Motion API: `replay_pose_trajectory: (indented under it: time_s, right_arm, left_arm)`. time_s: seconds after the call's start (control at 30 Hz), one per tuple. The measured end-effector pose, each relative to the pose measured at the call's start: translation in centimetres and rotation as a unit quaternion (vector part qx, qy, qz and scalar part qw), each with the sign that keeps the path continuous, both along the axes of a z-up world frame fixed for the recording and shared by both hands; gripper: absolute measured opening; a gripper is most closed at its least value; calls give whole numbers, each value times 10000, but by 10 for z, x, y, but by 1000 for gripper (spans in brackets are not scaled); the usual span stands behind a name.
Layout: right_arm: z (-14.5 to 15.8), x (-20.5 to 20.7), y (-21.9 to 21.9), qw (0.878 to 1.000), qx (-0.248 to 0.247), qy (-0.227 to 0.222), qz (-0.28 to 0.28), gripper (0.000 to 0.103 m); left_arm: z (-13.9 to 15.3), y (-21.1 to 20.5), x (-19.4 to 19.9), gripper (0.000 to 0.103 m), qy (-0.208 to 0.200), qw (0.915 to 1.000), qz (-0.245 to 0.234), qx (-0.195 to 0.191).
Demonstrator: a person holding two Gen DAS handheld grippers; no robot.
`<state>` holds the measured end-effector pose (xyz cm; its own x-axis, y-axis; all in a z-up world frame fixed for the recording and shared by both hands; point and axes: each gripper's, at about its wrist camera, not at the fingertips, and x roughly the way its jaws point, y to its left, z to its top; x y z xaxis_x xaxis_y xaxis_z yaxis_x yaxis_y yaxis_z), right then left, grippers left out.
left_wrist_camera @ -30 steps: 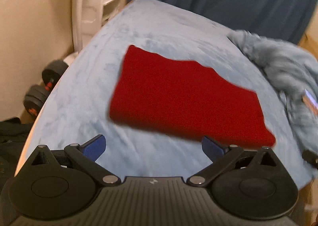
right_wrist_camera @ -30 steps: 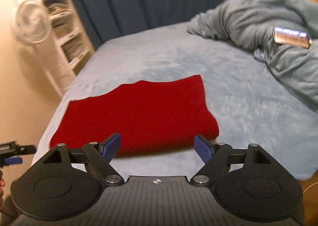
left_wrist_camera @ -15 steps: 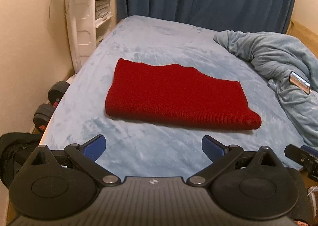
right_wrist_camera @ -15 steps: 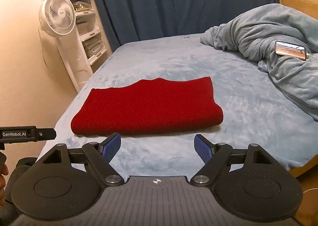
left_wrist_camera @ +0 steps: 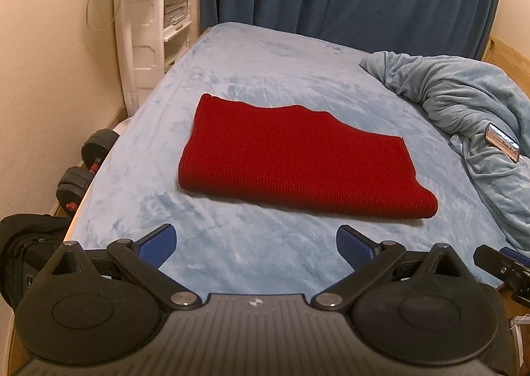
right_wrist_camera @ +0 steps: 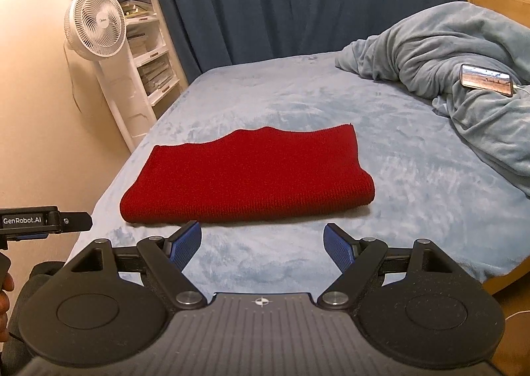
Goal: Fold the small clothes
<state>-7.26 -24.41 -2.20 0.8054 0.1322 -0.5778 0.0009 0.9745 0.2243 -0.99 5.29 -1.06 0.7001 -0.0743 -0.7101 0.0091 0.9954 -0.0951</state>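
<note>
where the left wrist view is taken first, a red knitted garment (left_wrist_camera: 298, 157) is seen lying folded into a flat rectangle on the pale blue bed (left_wrist_camera: 258, 65), toward its left side. the left gripper (left_wrist_camera: 255, 240) is held short of it, above the near edge of the bed, its blue fingers (left_wrist_camera: 157, 240) spread wide with nothing between them. the far edge of the garment is wavy, so the layers are judged not to be squarely aligned. if another fold is attempted from here, only the top layer could be pinched and the stack pulled askew, because the knit is soft and thick. a crumpled grey-blue blanket (left_wrist_camera: 463, 104) with a phone (left_wrist_camera: 502, 141) resting on it lies at the right, apart from the garment. dumbbells (left_wrist_camera: 86, 167) are seen on the floor at the left.

in the right wrist view, the same garment (right_wrist_camera: 248, 174) is shown just beyond the right gripper (right_wrist_camera: 263, 242), whose fingers (right_wrist_camera: 338, 245) are likewise parted and empty. the rounded fold faces the camera. the plush cover of the bed (right_wrist_camera: 397, 157) could be caught together with the garment if the fingers are pressed down too deep. the left gripper (right_wrist_camera: 46, 222) appears at the left edge, beyond the side of the bed; a fold dragged toward that side could let the garment slide off. a white fan (right_wrist_camera: 96, 28) stands by the wall, well apart.
</note>
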Motion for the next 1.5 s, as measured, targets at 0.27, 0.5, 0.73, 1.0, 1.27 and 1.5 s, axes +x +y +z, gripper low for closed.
replay_pose_trajectory:
  time_s: [0.27, 0.5, 0.73, 1.0, 1.27, 1.5]
  right_arm:
    - [-4, 8, 3, 9999, -10, 100, -3, 82]
    - [-11, 19, 1, 9997, 22, 245, -28, 82]
    - [-30, 55, -40, 9886, 1330, 426, -557, 82]
    - [-91, 134, -103, 9441, 2695, 690, -1767, 82]
    - [-167, 197, -130, 9038, 3099, 1306, -2647, 82]
    - [-206, 224, -129, 9162, 3220, 1211, -2053, 20]
  left_arm:
    - [-2, 0, 7, 103, 52, 10000, 23, -11]
    - [-7, 2, 19, 103, 89, 9999, 126, 9]
    - [-7, 23, 51, 103, -7, 9987, 478, 165]
    - [-24, 76, 116, 103, 135, 9946, 969, -335]
    - [-82, 94, 170, 103, 593, 9906, 1176, -365]
    - [-131, 107, 203, 103, 918, 9845, 1486, -135]
